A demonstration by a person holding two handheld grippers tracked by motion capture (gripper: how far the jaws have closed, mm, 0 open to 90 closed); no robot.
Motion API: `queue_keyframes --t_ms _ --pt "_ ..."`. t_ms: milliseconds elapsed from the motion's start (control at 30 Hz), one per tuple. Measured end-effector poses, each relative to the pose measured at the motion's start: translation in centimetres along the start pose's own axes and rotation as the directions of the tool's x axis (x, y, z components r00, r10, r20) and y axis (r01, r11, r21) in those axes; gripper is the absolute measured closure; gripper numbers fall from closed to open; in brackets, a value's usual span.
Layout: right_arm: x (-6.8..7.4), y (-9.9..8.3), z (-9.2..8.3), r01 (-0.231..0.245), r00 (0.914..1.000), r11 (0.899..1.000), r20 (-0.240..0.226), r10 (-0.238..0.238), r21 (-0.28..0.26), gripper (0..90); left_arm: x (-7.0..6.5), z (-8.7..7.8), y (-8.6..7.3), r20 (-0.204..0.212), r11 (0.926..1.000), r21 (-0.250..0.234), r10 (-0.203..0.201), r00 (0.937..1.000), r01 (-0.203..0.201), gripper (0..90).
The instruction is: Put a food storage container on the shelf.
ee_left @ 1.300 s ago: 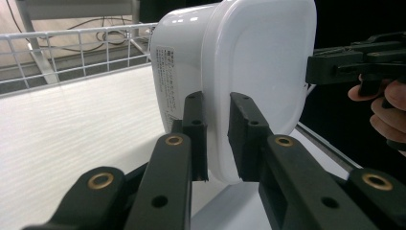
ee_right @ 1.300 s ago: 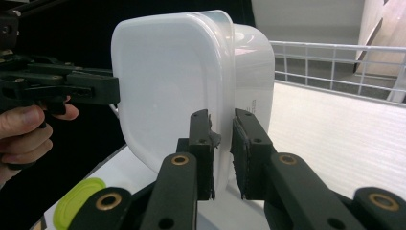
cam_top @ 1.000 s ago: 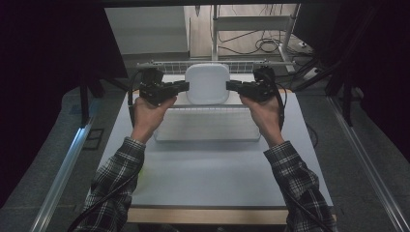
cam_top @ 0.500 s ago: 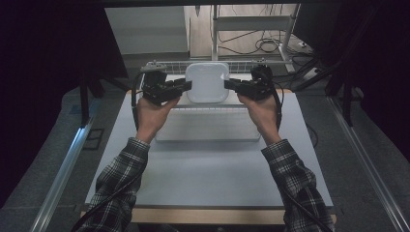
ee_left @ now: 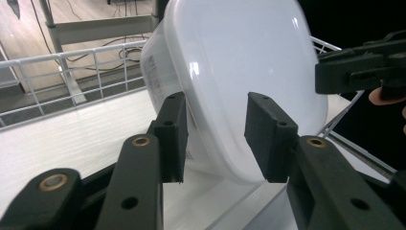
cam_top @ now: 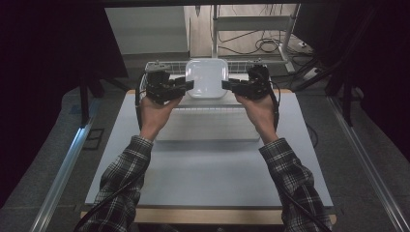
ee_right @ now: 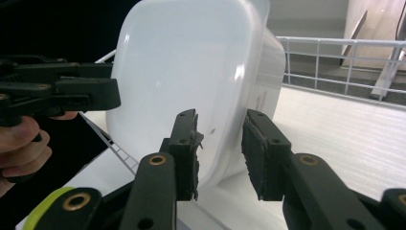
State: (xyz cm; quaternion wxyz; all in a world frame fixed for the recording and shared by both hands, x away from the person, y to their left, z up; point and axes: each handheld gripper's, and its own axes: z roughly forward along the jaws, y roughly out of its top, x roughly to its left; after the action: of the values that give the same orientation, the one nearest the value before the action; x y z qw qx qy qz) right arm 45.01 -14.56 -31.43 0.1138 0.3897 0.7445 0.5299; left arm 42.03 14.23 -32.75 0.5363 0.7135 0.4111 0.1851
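On the pale table (cam_top: 208, 169), the white container (cam_top: 207, 77) stands on edge in the wire rack (cam_top: 159, 65), straight ahead between your 2 claws. Left claw (cam_top: 188, 85) and right claw (cam_top: 226, 85) have just been opening, pads apart from its rim.

My left gripper (cam_top: 189, 85) and my right gripper (cam_top: 225, 86) are both matt black, with brass-coloured rivets along the links. Between them sits a glossy milky-white container (cam_top: 207, 78). Beyond it runs a white wire basket (cam_top: 153, 65). Under my hands lies a pale grey-white table (cam_top: 203, 169), edged with light wood nearest me. My sleeves (cam_top: 126, 166) are a dark grey and white plaid.
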Motion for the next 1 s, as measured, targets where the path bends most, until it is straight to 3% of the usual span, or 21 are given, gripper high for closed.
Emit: queue_keyframes --t_ms 267,400,600,1000 --pt "-0.05 0.25 0.51 -0.009 0.9999 1.0 0.007 0.009 0.001 62.2 0.35 0.44 0.44 -0.017 0.9999 0.014 0.003 0.9999 -0.002 53.5" --pt "0.02 0.28 0.48 -0.009 0.9999 1.0 0.007 0.009 0.002 62.2 0.41 0.36 0.36 -0.006 0.9997 0.022 -0.002 1.0 0.002 53.7" --pt "0.15 0.32 0.34 -0.02 0.9998 1.0 0.004 0.02 0.003 61.9 0.6 0.35 0.18 0.03 0.9991 0.015 -0.039 0.9988 0.039 55.6" --pt "-0.42 0.5 0.48 -0.054 0.9984 0.999 -0.014 0.054 -0.006 53.5 0.56 0.4 0.54 0.018 0.9999 0.006 -0.013 0.9998 0.013 47.7"
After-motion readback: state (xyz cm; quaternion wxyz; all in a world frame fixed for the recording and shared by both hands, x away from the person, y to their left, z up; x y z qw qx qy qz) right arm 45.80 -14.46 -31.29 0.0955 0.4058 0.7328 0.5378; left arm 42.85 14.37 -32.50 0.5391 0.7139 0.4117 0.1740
